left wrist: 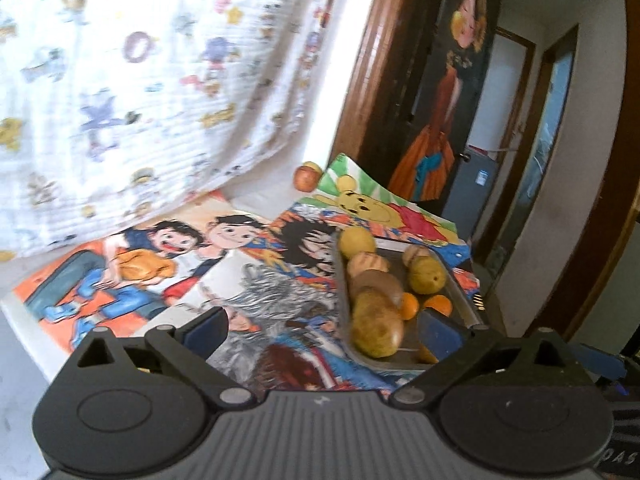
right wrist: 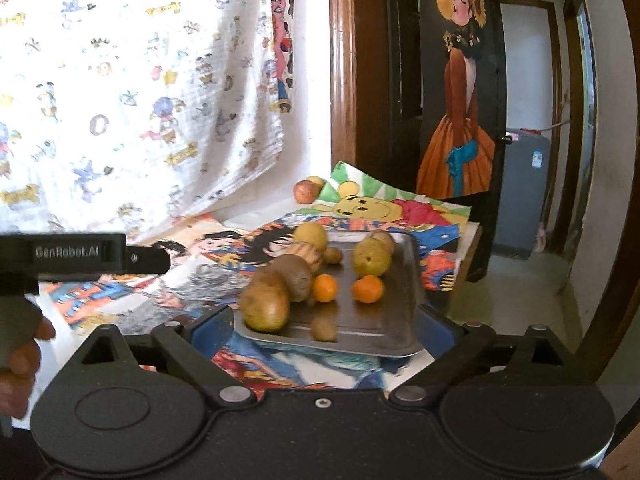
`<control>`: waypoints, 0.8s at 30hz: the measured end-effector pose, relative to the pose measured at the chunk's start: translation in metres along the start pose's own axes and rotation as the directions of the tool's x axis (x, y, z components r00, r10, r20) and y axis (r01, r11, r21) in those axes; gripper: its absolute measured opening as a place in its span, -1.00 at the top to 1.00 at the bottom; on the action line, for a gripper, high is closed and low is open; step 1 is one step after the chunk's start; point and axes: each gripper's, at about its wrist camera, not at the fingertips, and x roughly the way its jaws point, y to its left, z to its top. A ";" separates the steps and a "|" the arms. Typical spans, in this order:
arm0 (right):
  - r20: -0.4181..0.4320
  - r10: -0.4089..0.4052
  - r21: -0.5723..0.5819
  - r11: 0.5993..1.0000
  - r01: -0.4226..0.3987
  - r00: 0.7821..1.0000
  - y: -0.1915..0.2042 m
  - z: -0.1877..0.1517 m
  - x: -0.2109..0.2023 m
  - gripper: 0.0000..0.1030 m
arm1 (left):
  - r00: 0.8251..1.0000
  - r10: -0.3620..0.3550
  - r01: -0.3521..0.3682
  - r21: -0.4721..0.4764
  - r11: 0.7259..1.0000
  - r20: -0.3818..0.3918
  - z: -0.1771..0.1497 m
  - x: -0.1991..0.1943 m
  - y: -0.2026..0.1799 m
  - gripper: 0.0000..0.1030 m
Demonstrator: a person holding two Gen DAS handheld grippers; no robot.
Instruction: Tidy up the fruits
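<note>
A steel tray lies on cartoon posters and holds several fruits: a big yellow-brown pear, a kiwi, two oranges and a greenish guava. A red apple sits off the tray by the wall. My right gripper is open just in front of the tray and holds nothing. In the left wrist view the tray is at the right with the pear nearest. My left gripper is open and empty, its right finger beside the tray.
Cartoon posters cover the white table. A patterned cloth hangs behind it. A wooden door frame and a painted panel stand at the back right. A hand holds the black left device at the left edge.
</note>
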 end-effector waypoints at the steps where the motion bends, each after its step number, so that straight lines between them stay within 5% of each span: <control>1: 0.002 0.007 0.009 1.000 -0.007 1.000 0.002 0.000 -0.002 -0.92 | 1.000 0.008 -0.008 -0.004 1.000 0.003 -0.002 -0.003 0.004 -0.99; 24: 0.006 0.016 0.024 1.000 -0.016 1.000 0.035 -0.030 -0.011 -0.99 | 0.995 0.094 -0.094 0.005 0.996 -0.021 -0.042 -0.028 0.055 -0.99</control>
